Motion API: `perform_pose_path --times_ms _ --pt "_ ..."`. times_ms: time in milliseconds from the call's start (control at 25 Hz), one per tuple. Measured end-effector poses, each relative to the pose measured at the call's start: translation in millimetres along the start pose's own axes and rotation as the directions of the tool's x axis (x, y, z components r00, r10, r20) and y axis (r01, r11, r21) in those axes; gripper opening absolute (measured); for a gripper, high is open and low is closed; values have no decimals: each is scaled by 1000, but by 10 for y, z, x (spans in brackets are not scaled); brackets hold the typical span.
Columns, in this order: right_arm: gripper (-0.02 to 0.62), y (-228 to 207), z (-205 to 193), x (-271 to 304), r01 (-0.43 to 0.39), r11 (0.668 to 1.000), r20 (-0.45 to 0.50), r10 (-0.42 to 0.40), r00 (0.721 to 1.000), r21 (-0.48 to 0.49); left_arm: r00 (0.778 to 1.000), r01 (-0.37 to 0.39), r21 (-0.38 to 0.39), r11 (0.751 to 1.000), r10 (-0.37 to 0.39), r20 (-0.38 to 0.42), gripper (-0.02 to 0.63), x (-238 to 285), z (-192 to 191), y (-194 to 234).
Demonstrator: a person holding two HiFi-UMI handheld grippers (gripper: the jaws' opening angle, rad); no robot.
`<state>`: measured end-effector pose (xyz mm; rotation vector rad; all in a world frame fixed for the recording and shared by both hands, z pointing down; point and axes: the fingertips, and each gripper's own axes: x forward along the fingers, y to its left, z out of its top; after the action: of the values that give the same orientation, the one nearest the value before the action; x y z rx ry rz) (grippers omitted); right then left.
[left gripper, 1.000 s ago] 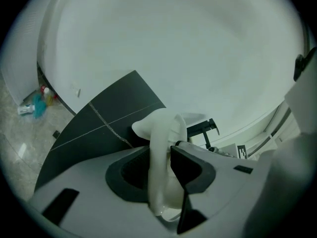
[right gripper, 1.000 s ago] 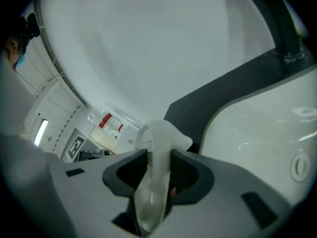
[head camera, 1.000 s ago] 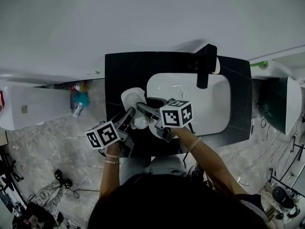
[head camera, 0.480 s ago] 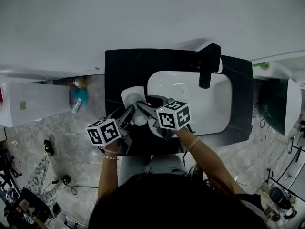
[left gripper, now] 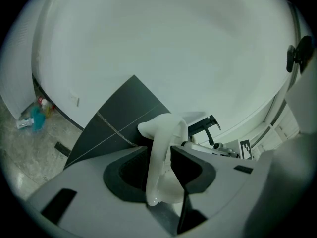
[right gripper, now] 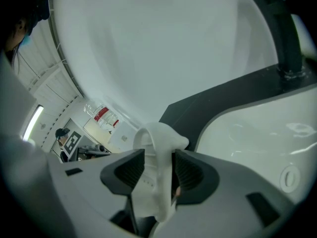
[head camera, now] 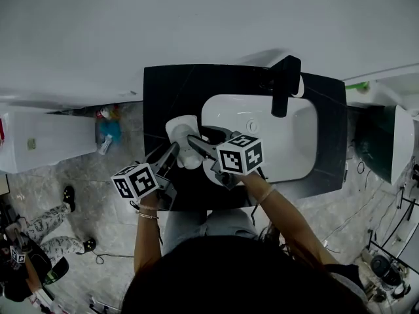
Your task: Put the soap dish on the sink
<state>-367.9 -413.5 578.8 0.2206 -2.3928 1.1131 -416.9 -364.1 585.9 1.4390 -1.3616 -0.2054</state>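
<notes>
We judge the placing all but done: the soap dish (head camera: 182,135) seems to rest on the black surface (head camera: 163,97) of the sink, just left of the white basin (head camera: 288,152). Our left gripper (left gripper: 161,157) pinches the dish's rim between its pads. Our right gripper (right gripper: 157,166) is opening its jaws, with the rim between them and a thin gap at one pad. What is left, we think, is to loosen the left grip and draw both grippers clear.

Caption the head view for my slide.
Left gripper holds the white soap dish over the black sink counter; right gripper is opening its jaws around it.
</notes>
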Motion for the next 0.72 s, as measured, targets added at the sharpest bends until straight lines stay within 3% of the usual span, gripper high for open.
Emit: perform_pose_path --times_ms 280,480,720 --pt "189 6 35 -233 34 999 20 -33 999 -17 996 -27 9 1000 26 81 133 -314 137 -16" --pt "189 110 113 -559 54 996 63 -49 997 -70 991 -1 1 1000 1 132 133 -529 100 -180" --pt "187 366 138 -971 58 988 118 -41 992 -143 985 39 59 998 -48 167 133 -718 -65 -577"
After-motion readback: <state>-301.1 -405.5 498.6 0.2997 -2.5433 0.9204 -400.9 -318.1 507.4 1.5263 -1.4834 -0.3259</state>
